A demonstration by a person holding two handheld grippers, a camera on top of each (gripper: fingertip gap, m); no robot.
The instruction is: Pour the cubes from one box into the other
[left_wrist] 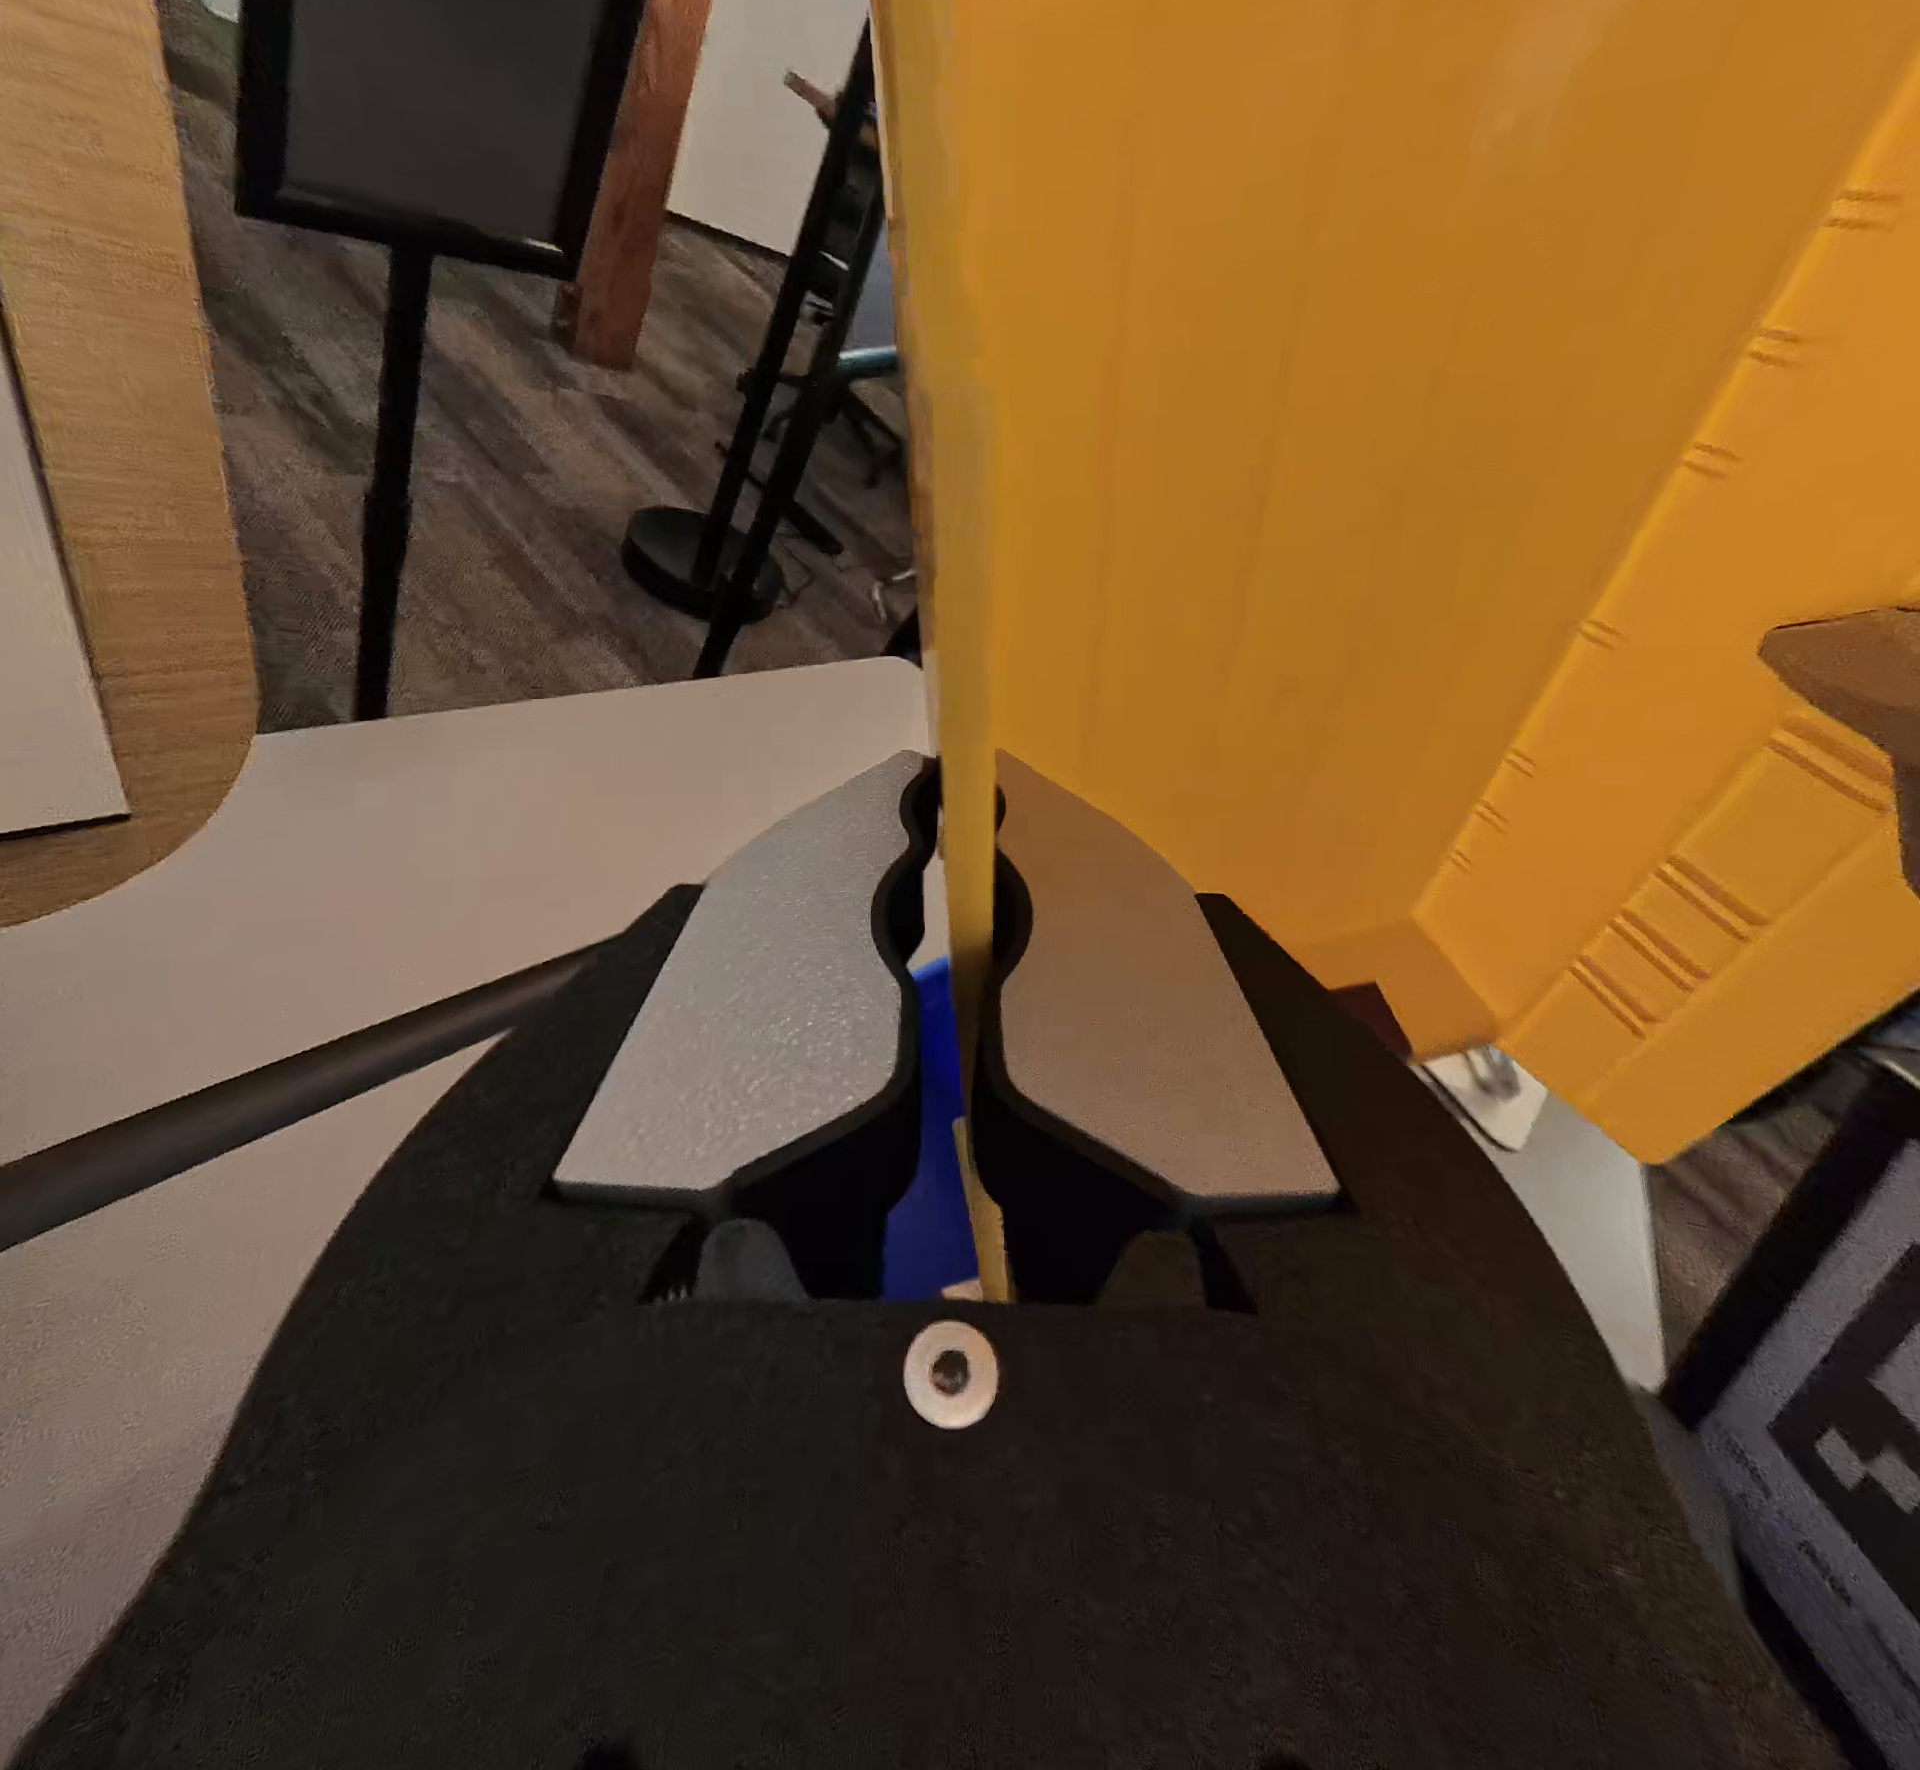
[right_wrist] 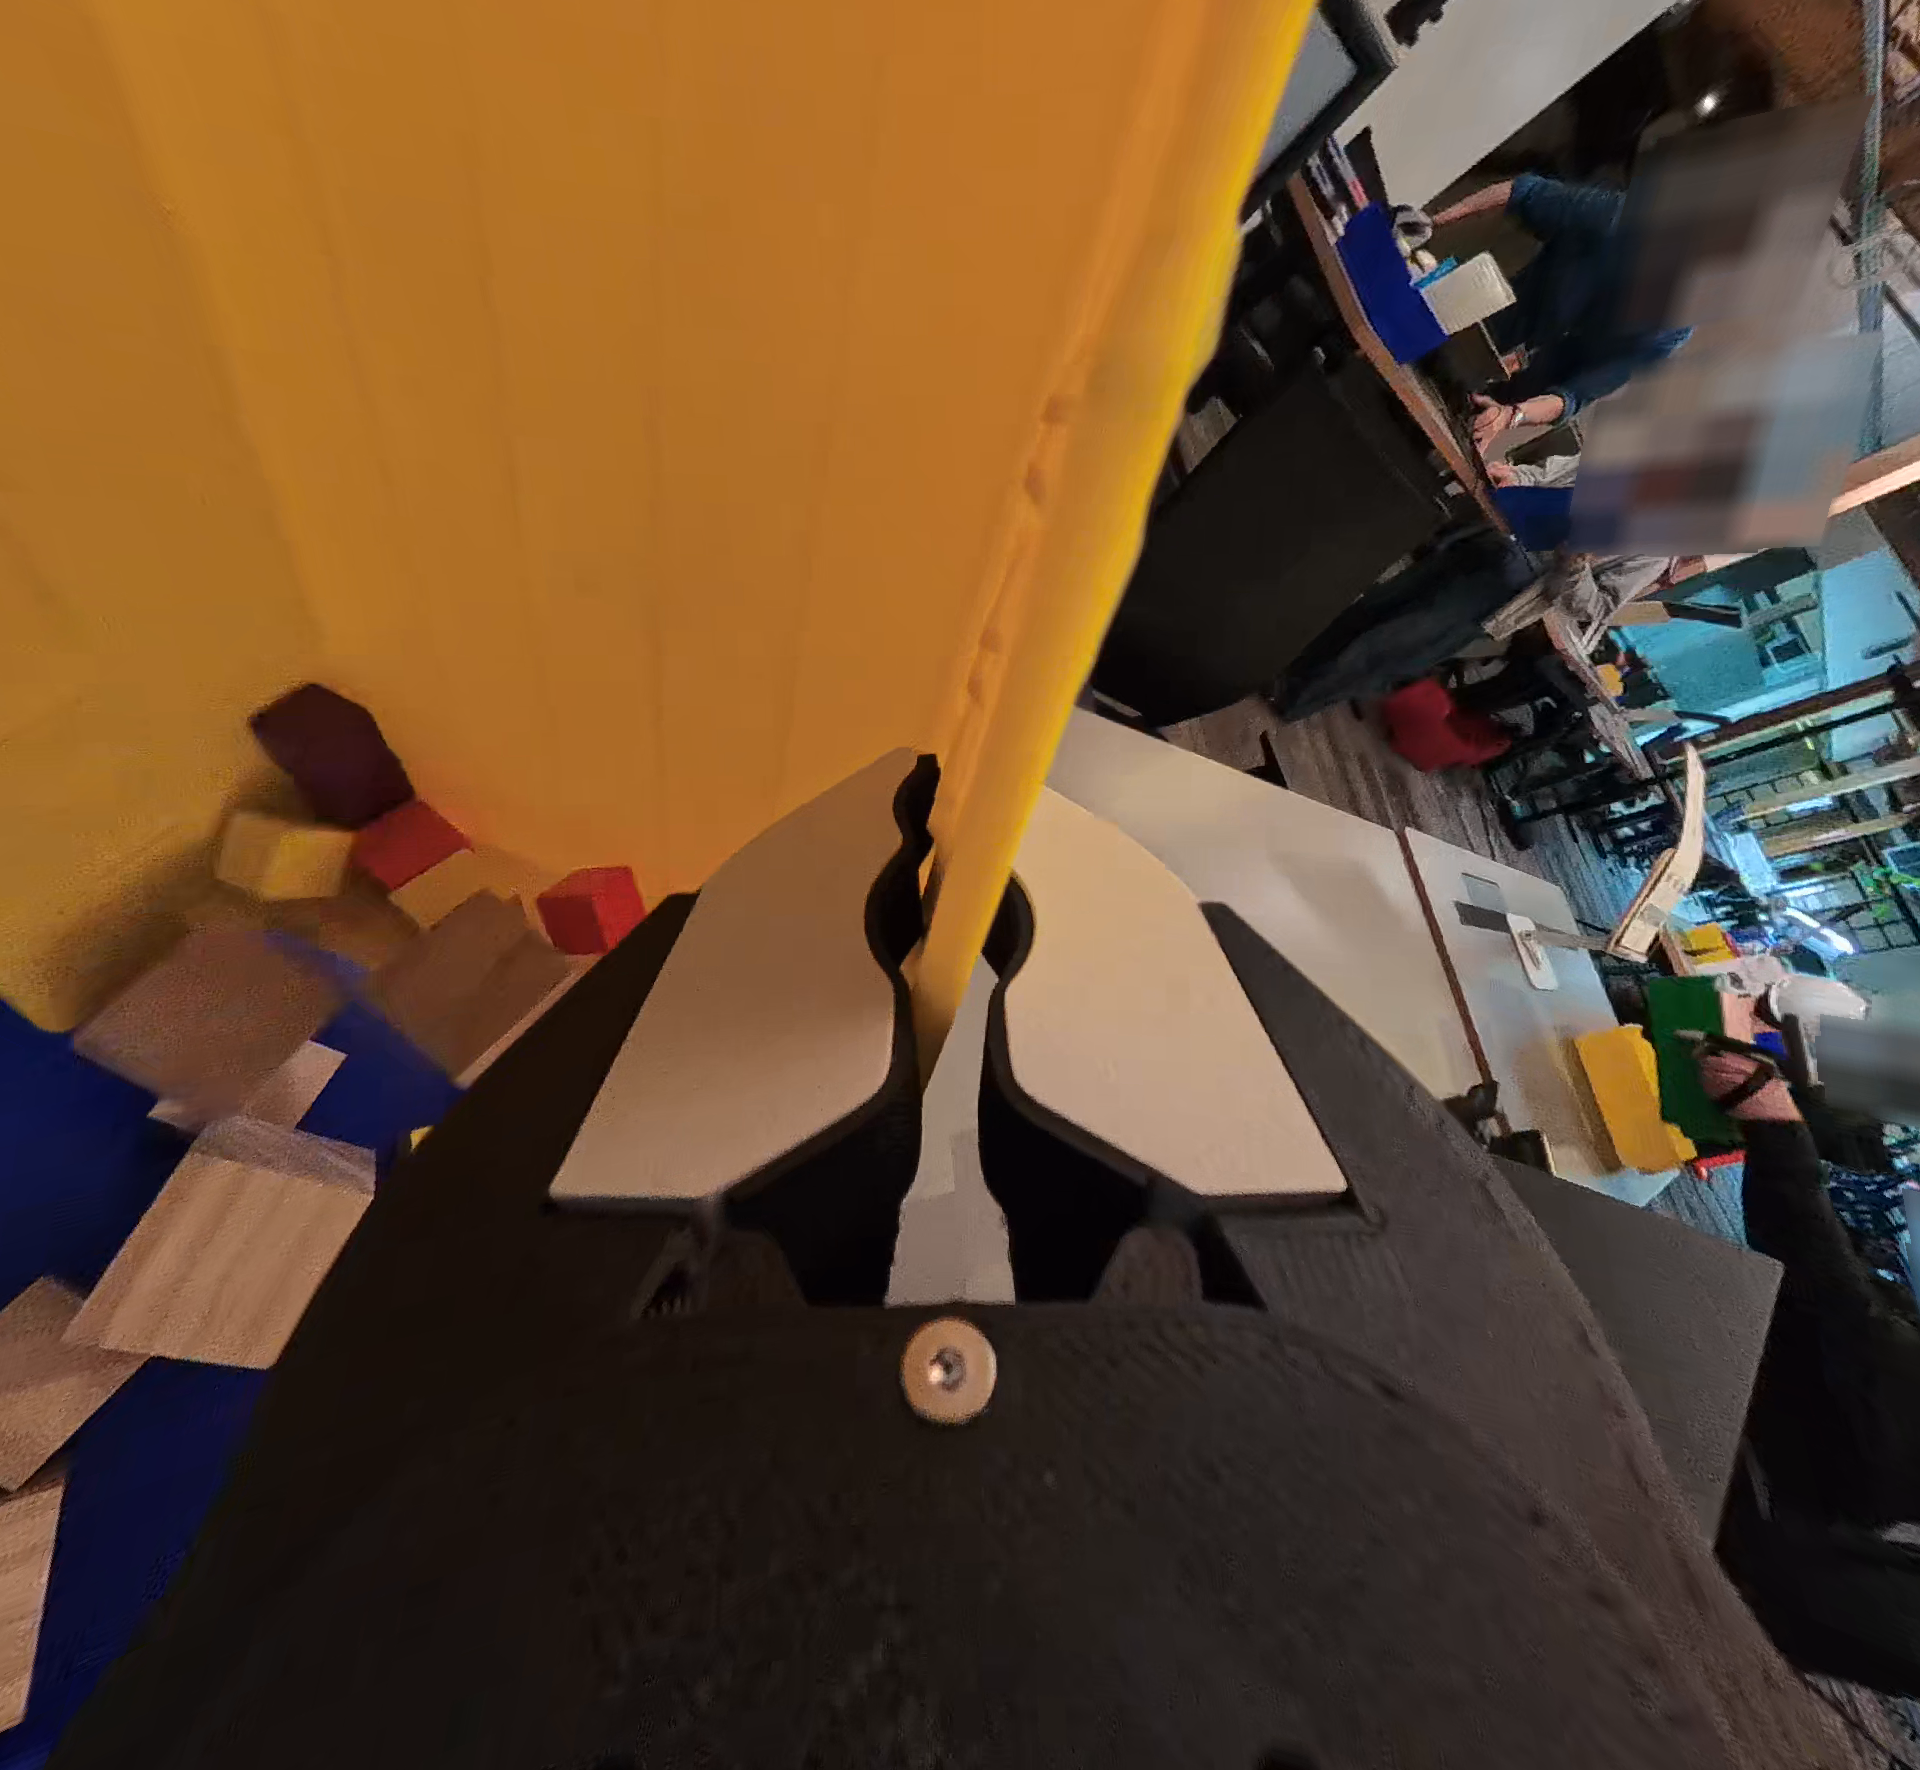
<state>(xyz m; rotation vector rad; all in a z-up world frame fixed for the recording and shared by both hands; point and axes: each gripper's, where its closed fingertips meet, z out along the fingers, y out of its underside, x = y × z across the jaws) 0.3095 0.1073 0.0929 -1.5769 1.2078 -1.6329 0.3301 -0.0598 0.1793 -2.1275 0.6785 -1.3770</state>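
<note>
A yellow box is held up and tipped steeply between both grippers. My left gripper is shut on one thin wall of it, and I see its outer underside. My right gripper is shut on the opposite wall of the yellow box, and I see its inside. Several cubes, red, dark red, yellow and plain wood, slide out at its lower edge and fall, blurred, into the blue box below. A bit of the blue box shows between my left fingers.
The white table lies under the boxes, with a wooden table at left and a black sign stand on the floor beyond. In the right wrist view, desks, seated people and a yellow and green box are far off.
</note>
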